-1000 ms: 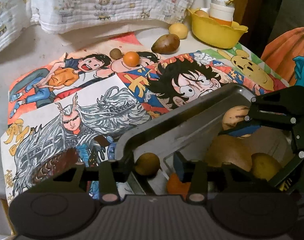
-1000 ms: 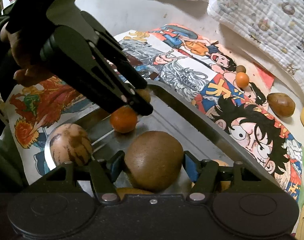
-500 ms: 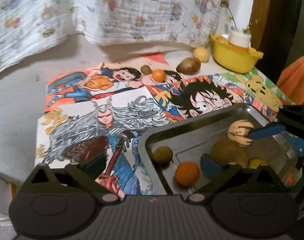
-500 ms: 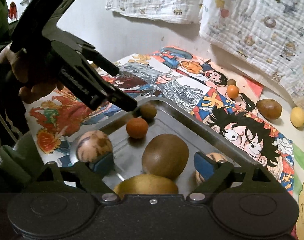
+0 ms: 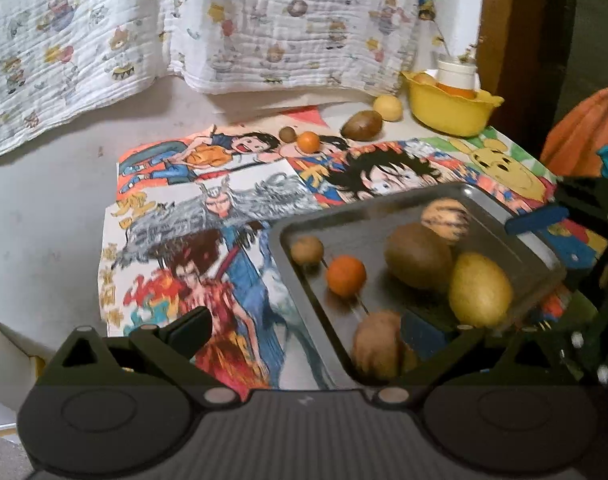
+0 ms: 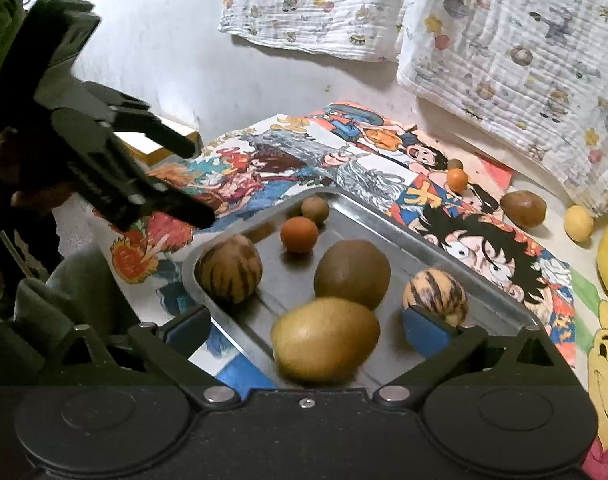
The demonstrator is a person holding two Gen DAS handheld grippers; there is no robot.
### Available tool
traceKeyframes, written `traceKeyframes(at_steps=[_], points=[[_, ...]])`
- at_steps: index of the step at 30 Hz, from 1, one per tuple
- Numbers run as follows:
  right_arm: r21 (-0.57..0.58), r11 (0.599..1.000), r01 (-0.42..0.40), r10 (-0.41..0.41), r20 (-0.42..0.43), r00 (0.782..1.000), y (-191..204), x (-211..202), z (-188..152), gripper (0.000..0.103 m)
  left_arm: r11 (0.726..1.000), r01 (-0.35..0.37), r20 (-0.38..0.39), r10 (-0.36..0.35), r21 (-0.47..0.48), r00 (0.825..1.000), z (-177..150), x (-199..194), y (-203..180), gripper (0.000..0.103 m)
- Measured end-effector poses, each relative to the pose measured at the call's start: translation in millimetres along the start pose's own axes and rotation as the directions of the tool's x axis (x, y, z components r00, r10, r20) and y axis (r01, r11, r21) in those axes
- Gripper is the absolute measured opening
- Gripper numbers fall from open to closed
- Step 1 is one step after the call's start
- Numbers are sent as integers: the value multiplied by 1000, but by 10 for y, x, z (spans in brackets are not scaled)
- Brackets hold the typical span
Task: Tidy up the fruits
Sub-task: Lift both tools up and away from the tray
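A metal tray (image 6: 415, 236) lies on the cartoon mat and holds several fruits: a brown kiwi (image 6: 351, 274), a yellow-green fruit (image 6: 323, 338), two striped round fruits (image 6: 228, 268), a small orange (image 6: 299, 234) and a small brown fruit (image 6: 315, 210). The tray also shows in the left wrist view (image 5: 383, 200). My right gripper (image 6: 305, 330) is open and empty above the tray's near edge. My left gripper (image 5: 304, 330) is open and empty, raised beside the tray's left end.
At the back of the table lie a small brown fruit (image 5: 287, 133), a small orange (image 5: 307, 141), a brown fruit (image 5: 361, 125) and a yellow fruit (image 5: 388, 107). A yellow bowl (image 5: 447, 110) holds a white cup. Patterned cloths hang behind.
My right gripper opened, let go of the brown kiwi in the tray and drew back upward. My left gripper opened and pulled up and away from the tray.
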State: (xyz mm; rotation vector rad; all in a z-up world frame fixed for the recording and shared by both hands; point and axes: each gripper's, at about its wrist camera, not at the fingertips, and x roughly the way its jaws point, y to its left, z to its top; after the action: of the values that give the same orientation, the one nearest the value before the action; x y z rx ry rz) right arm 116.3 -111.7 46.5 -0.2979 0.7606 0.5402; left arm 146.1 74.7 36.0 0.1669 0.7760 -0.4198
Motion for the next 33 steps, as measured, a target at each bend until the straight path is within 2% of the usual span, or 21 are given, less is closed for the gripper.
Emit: traceKeyframes(at_steps=[12, 19, 27, 33], points=[[37, 997, 65, -64, -41, 997, -118, -214, -276, 102, 996, 14, -2, -14, 86, 1000, -255, -223, -226, 102], [63, 992, 113, -109, -69, 992, -258, -260, -369, 102, 992, 19, -43, -14, 121, 999, -307, -202, -251, 102], [99, 982, 162, -153, -91, 984, -508, -252, -372, 102, 979, -21, -114, 44, 202, 992, -226, -159, -133, 102], [135, 973, 189, -179, -82, 980, -749, -191, -275, 102, 979, -38, -126, 64, 201, 990, -31, -71, -14, 102]])
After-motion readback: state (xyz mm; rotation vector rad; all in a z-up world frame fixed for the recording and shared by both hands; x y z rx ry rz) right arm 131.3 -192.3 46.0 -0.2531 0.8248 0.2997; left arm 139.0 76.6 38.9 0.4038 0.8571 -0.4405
